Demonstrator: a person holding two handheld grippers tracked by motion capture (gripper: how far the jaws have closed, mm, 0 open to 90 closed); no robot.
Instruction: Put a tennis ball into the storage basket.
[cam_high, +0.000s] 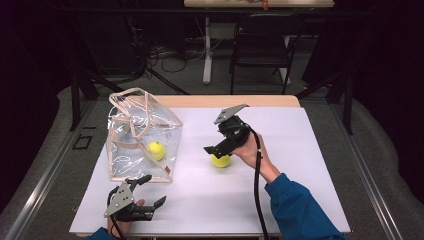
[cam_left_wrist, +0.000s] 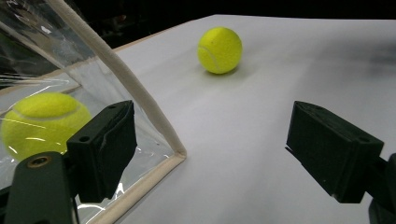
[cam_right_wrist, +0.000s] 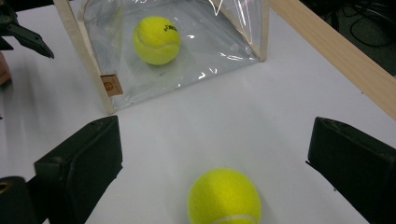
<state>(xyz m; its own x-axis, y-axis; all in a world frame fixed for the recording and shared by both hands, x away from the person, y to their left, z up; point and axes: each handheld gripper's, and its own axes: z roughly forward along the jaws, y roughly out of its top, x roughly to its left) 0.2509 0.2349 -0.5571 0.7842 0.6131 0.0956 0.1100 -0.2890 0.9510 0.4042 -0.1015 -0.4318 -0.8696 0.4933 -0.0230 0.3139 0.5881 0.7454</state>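
Holding my left gripper (cam_high: 150, 191) wide open, empty, near the table's (cam_high: 300, 150) front-left corner, just beside the clear bag (cam_high: 142, 135). Mid-table, my right gripper (cam_high: 216, 149) hangs wide open over a loose tennis ball (cam_high: 220, 160), jaws either side, not touching. 2nd ball (cam_high: 156, 150) sits inside bag, toward left edge.
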